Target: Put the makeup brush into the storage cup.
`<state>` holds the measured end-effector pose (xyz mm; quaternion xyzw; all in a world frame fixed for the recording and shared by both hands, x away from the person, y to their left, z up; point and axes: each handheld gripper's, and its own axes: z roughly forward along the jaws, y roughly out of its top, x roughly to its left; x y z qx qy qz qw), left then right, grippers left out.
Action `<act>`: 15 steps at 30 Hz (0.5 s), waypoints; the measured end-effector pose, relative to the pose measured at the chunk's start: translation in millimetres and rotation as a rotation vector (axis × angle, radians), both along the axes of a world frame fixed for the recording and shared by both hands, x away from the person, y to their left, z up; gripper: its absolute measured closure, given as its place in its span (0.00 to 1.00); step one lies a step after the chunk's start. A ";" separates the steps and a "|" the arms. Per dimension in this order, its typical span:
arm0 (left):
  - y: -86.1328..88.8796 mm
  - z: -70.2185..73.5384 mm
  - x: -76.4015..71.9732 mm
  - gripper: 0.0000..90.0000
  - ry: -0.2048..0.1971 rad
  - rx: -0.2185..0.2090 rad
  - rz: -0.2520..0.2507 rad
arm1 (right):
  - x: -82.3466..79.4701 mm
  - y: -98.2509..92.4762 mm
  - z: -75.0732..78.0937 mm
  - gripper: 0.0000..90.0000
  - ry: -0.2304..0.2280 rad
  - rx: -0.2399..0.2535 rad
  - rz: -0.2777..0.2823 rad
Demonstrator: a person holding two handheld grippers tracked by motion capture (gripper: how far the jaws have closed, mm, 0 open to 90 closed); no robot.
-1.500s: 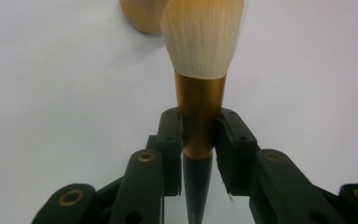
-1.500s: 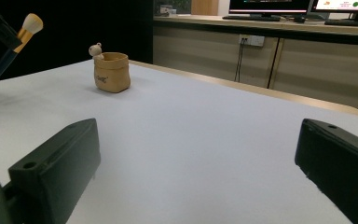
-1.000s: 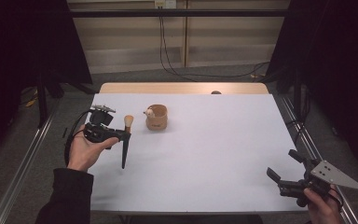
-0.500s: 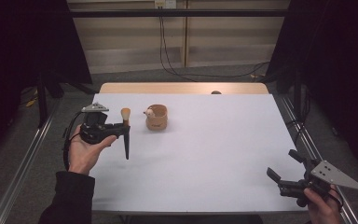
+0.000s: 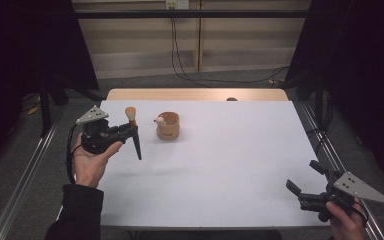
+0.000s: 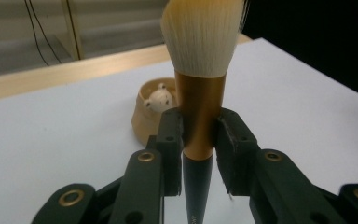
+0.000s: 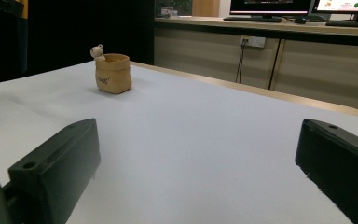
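Note:
A makeup brush (image 5: 136, 142) with a pale tuft, gold ferrule and black tapered handle is clamped in my left gripper (image 5: 130, 128), held above the table's left side with the tuft up. In the left gripper view the pads (image 6: 170, 140) press both sides of the brush's gold ferrule (image 6: 200, 116). To its right, a tan cup (image 5: 168, 126) with a small bear figure at its rim stands on the white table (image 5: 220, 165); the cup (image 6: 145, 119) shows behind the jaws. My right gripper (image 5: 304, 176) rests open near the front right corner, nothing between its jaws.
The cup (image 7: 113, 73) stands far off across bare tabletop from the right gripper (image 7: 196, 154). A wooden strip (image 5: 195, 94) edges the table's far side. Metal rails (image 5: 25, 175) run along both sides, with cables on the floor beyond.
My left hand has rolled and lifted a little, so the brush now stands higher with its handle tip swung right. The right gripper has not moved.

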<state>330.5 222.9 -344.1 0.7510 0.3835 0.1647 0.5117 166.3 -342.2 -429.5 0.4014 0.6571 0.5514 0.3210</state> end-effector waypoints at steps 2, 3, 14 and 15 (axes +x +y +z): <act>-0.3 -0.3 -1.6 0.80 -0.027 -0.023 -0.006 | -0.1 -0.2 0.1 0.00 0.002 -0.001 0.004; -1.3 -0.7 -2.8 0.81 -0.045 -0.025 -0.002 | 0.1 0.0 0.1 0.00 0.000 -0.003 0.004; -12.8 -5.2 -5.2 0.81 -0.123 -0.064 0.012 | 0.2 0.1 0.1 0.00 -0.001 -0.002 0.002; -14.1 -5.9 -5.0 0.81 -0.128 -0.068 0.008 | 0.1 0.6 0.0 0.00 0.000 -0.002 -0.003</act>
